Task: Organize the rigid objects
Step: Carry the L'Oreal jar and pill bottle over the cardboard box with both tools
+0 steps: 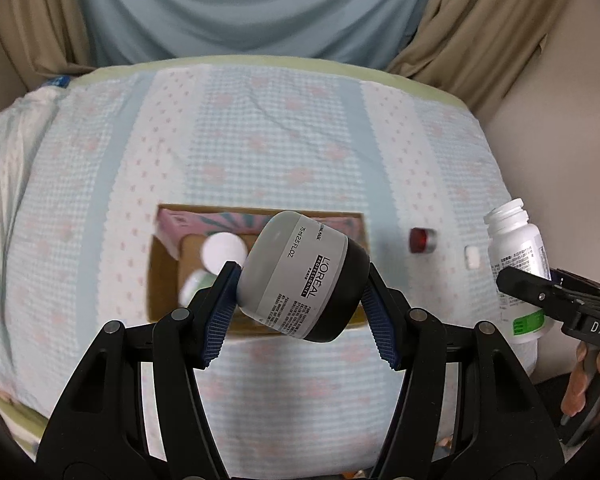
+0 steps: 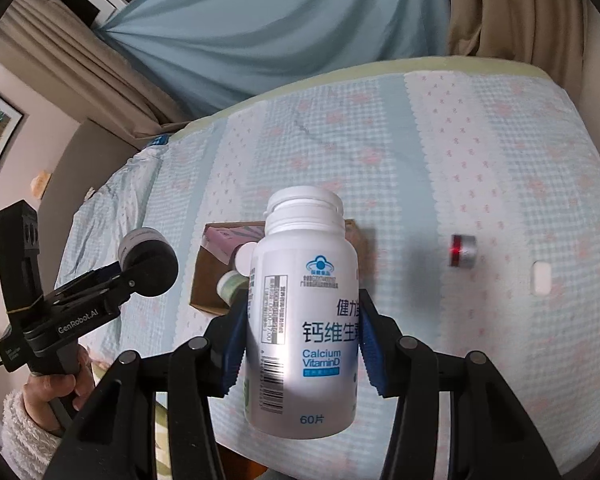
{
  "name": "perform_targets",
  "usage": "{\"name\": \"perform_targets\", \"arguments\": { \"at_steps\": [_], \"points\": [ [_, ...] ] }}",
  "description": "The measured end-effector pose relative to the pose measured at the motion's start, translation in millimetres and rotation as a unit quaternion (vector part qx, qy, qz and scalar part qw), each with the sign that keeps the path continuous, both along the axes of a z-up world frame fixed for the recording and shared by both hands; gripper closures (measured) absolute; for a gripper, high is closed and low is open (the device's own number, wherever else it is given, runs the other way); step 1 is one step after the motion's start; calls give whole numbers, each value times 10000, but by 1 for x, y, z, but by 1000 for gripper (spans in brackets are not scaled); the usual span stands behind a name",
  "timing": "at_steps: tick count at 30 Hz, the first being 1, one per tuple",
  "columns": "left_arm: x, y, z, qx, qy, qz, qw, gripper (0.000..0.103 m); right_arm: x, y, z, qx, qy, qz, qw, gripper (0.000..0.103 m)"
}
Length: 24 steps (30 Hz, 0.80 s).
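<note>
Hovering over the open brown cardboard box [image 1: 356,236], the left gripper [image 1: 300,284] clamps a grey plastic jar with a black lid [image 1: 300,276], its axis tilted sideways. Beside it, farther from the box, the right gripper [image 2: 300,340] grips an upright white vitamin bottle [image 2: 300,320]. Below lies a pale blue checked bedspread [image 1: 260,140]; curtains [image 1: 240,8] hang behind.

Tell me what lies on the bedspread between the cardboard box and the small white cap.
One thing: a small red and silver jar on its side, between the cardboard box and the white cap. The right wrist view shows it best.
</note>
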<state>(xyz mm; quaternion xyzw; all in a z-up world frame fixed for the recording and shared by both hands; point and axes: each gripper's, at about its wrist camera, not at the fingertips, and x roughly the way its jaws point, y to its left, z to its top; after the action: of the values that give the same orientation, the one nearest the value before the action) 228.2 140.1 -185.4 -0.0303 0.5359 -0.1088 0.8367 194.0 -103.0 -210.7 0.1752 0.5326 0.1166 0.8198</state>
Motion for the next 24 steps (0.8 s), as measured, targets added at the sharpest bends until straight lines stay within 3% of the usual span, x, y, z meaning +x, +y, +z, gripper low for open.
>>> {"name": "perform_targets", "arguments": {
  "at_steps": [6, 11, 24],
  "points": [
    [33, 57, -32, 97, 196, -280, 9994, 46, 14, 58, -29, 189, 254, -320, 9990, 57],
    [55, 79, -71, 161, 474, -574, 9971, 46, 31, 93, -64, 317, 577, -597, 9960, 57],
    [70, 49, -175, 32, 1215, -1211, 9852, 46, 80, 119, -164, 136, 1438, -820, 9861, 57]
  ]
}}
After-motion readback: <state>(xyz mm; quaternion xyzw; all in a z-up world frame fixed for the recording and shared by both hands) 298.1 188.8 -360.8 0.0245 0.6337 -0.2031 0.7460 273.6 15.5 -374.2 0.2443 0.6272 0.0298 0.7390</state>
